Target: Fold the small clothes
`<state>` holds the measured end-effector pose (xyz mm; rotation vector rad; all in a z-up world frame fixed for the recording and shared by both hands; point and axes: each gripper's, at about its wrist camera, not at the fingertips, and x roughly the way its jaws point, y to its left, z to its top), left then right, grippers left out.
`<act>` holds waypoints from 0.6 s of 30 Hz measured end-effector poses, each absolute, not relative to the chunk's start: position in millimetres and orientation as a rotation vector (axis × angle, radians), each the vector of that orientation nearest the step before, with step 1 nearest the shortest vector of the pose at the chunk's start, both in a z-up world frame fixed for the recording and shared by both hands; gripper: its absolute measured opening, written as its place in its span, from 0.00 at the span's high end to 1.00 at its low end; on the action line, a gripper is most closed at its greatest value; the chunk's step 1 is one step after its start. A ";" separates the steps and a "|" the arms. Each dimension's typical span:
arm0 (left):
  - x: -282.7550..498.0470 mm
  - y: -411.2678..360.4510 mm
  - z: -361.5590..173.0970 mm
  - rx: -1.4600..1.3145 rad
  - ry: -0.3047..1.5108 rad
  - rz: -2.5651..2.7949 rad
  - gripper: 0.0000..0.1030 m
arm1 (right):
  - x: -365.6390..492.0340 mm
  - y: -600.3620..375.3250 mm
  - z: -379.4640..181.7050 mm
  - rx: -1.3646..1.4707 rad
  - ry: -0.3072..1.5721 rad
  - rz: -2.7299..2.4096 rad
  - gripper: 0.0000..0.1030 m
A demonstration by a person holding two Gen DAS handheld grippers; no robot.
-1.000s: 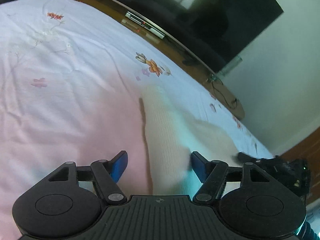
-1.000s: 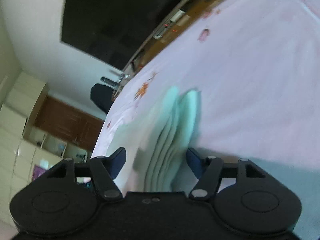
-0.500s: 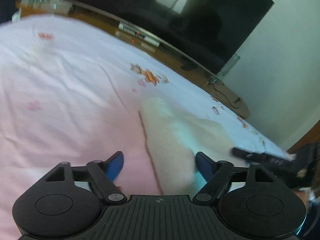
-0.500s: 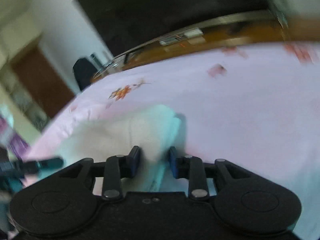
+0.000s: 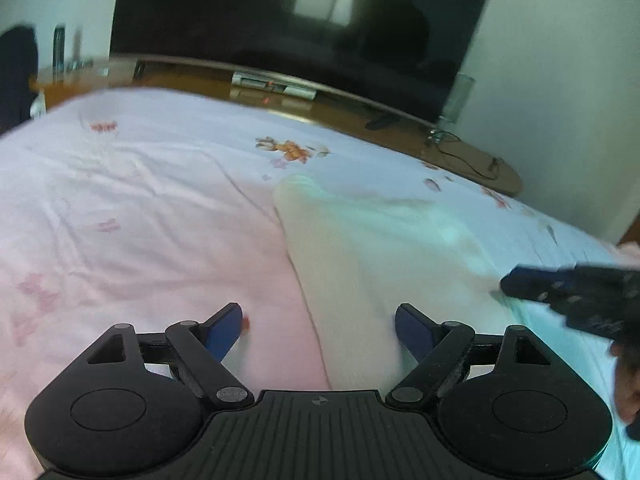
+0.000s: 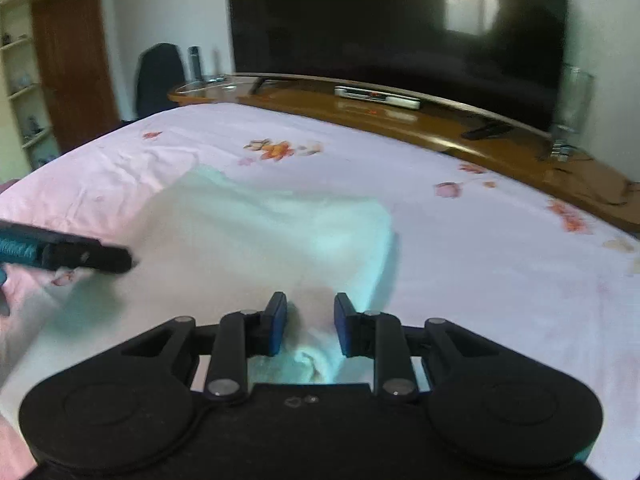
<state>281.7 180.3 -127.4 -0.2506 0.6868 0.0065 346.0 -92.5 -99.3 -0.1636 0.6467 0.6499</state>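
Garment: a small cream-white knitted cloth [image 5: 372, 248] lies folded on my bed's pale pink flower-printed sheet [image 5: 132, 208], in the middle part of the bed, short of the far edge.
My left hand-held gripper [image 5: 319, 322]: its blue-padded fingers are spread wide with nothing between the pads. The left edge of the cloth runs up between them, so the right finger [image 5: 412, 330] is over cloth and the left finger [image 5: 224, 330] over bare sheet.
My right hand-held gripper [image 6: 311, 326]: its fingers are drawn in close, pinching a bunched bit of the cloth's near edge [image 6: 310, 354] between the pads.
Only in the left view: my right hand-held gripper comes in from the right edge as a dark blurred shape [image 5: 576, 292], its tip at the cloth's right side.
Only in the right view: my left hand-held gripper's tip [image 6: 80, 258] reaches in from the left over the cloth's left side; a brown wooden door [image 6: 72, 64] and open shelves stand beyond the bed's left corner.
Both views: a large black television screen [image 6: 396, 36] on a long curved wooden stand [image 6: 440, 128] past the bed's far edge.
Hard to make out: both views are motion-blurred, the cloth's layers cannot be counted, and its near edge is cut off behind the gripper bodies.
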 end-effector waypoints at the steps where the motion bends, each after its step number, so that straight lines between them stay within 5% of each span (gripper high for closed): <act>1: 270.9 177.5 -128.8 -0.247 0.683 0.006 0.19 | 334.0 -96.5 -94.6 -0.152 0.626 0.686 0.74; 6: 248.1 161.6 -149.5 -0.179 0.732 0.022 0.19 | 290.8 -70.7 -136.4 -0.357 0.694 0.698 0.74; 18: 162.4 124.4 -134.6 -0.158 0.760 0.120 0.10 | 266.7 -121.7 -132.6 0.001 0.873 0.560 0.64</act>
